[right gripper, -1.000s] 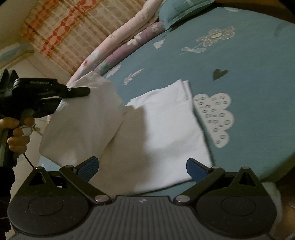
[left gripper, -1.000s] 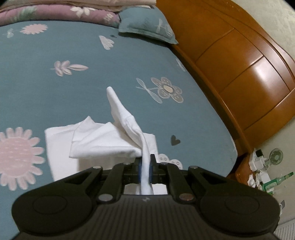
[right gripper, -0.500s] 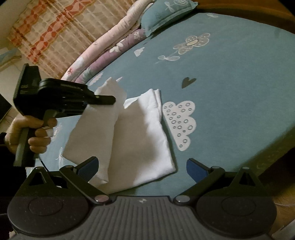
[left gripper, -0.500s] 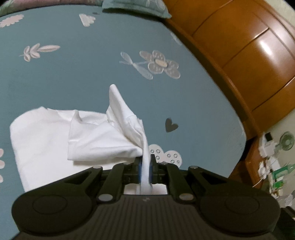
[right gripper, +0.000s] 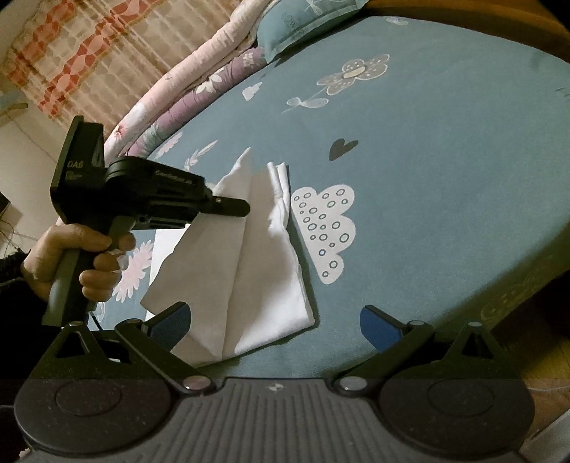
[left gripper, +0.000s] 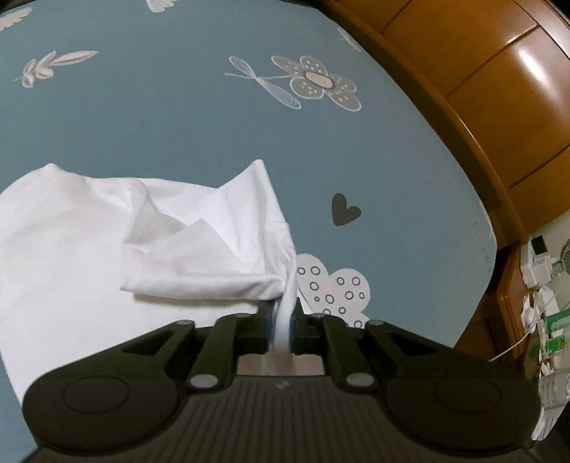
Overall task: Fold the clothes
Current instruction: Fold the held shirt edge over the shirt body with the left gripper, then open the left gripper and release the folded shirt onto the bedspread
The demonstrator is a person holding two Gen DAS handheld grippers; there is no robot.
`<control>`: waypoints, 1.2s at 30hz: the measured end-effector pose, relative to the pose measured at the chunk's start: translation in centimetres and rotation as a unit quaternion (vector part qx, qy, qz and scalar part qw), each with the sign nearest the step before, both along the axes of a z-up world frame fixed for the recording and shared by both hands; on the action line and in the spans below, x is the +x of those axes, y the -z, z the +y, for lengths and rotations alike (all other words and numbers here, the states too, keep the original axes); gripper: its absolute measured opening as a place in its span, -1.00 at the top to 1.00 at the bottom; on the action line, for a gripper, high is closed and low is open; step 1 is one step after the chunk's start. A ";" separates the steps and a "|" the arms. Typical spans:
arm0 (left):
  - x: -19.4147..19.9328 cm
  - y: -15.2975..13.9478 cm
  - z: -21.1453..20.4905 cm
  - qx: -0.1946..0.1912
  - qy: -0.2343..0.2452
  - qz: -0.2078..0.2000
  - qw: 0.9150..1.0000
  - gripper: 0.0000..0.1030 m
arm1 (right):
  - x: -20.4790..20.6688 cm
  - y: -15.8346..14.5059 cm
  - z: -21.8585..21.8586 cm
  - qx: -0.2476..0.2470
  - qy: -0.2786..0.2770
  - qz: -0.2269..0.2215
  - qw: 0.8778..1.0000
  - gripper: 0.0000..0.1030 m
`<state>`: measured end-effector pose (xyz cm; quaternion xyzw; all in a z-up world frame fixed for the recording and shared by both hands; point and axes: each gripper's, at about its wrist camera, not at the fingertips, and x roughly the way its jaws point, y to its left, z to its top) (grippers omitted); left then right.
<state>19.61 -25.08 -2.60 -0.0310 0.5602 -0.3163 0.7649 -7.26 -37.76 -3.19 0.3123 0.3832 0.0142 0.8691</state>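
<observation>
A white garment (left gripper: 71, 256) lies partly folded on the teal flowered bed sheet (left gripper: 178, 124). My left gripper (left gripper: 281, 320) pinches a bunched edge of it between the blue pads, low over the flat layer; the jaws are just starting to part, with the cloth still between them. The right wrist view shows the same garment (right gripper: 263, 270) as a long folded strip with the left gripper (right gripper: 245, 208) holding a raised flap above it. My right gripper (right gripper: 274, 317) hangs open near the bed's front edge, its fingers wide apart with nothing gripped.
A wooden headboard (left gripper: 481, 89) curves along the bed's right side, with a cluttered nightstand (left gripper: 541, 285) below it. A teal pillow (right gripper: 302, 21) and rolled quilts (right gripper: 199, 71) lie at the far end. A person's hand (right gripper: 71, 256) holds the left gripper's handle.
The left gripper has come down and across with the pinched flap, laying it over the flat part of the garment. The right gripper has stayed nearly in place, still open.
</observation>
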 end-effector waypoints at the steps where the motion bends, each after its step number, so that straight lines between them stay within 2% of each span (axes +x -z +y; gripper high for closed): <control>1: 0.2 0.1 -0.2 0.000 -0.001 0.001 1.000 0.78 | 0.1 0.0 0.1 0.000 -0.001 0.001 1.000 -1.00; 5: 0.6 0.3 -1.0 -0.013 0.004 0.009 1.000 0.33 | 0.3 0.2 0.2 -0.003 -0.001 0.007 1.000 -1.00; 6: 0.6 0.3 -1.2 -0.016 0.006 0.008 1.000 0.29 | 0.3 0.2 0.2 -0.005 -0.001 0.008 1.000 -1.00; 10: 0.7 -0.3 -1.3 -0.043 0.010 0.000 0.999 0.28 | 0.2 0.2 0.0 -0.008 0.005 0.010 1.000 -1.00; 15: 0.7 -1.5 0.3 -0.054 0.004 -0.020 0.998 0.21 | 0.2 0.0 -0.2 -0.011 0.006 0.008 1.000 -1.00; 18: -0.3 -2.1 2.3 -0.042 0.016 -0.051 0.998 0.15 | 0.3 0.0 -0.2 -0.011 0.003 0.004 1.000 -1.00; 20: -1.5 -2.4 3.9 -0.029 0.027 -0.078 0.996 -0.03 | 0.3 0.0 -0.1 -0.011 -0.001 0.001 1.000 -1.00; 25: -5.8 -1.7 8.0 0.018 0.038 -0.150 0.988 -0.09 | 0.0 0.0 0.0 -0.007 -0.010 -0.003 1.000 -1.00; 27: -6.9 -0.8 9.8 0.010 0.030 -0.149 0.988 -0.11 | 0.1 0.1 0.2 -0.006 -0.012 -0.003 1.000 -1.00; 31: -7.6 1.3 12.8 0.010 0.003 -0.120 0.993 -0.16 | 0.6 -0.1 1.1 -0.014 -0.030 -0.008 0.999 -1.00; 34: -6.9 0.3 13.8 -0.009 -0.015 -0.122 0.992 -0.16 | 1.0 -0.3 1.9 -0.026 -0.043 -0.015 0.999 -1.00; 36: -6.0 -0.8 13.8 -0.018 -0.020 -0.133 0.991 -0.17 | 1.8 -0.9 3.0 -0.045 -0.064 -0.038 0.996 -1.00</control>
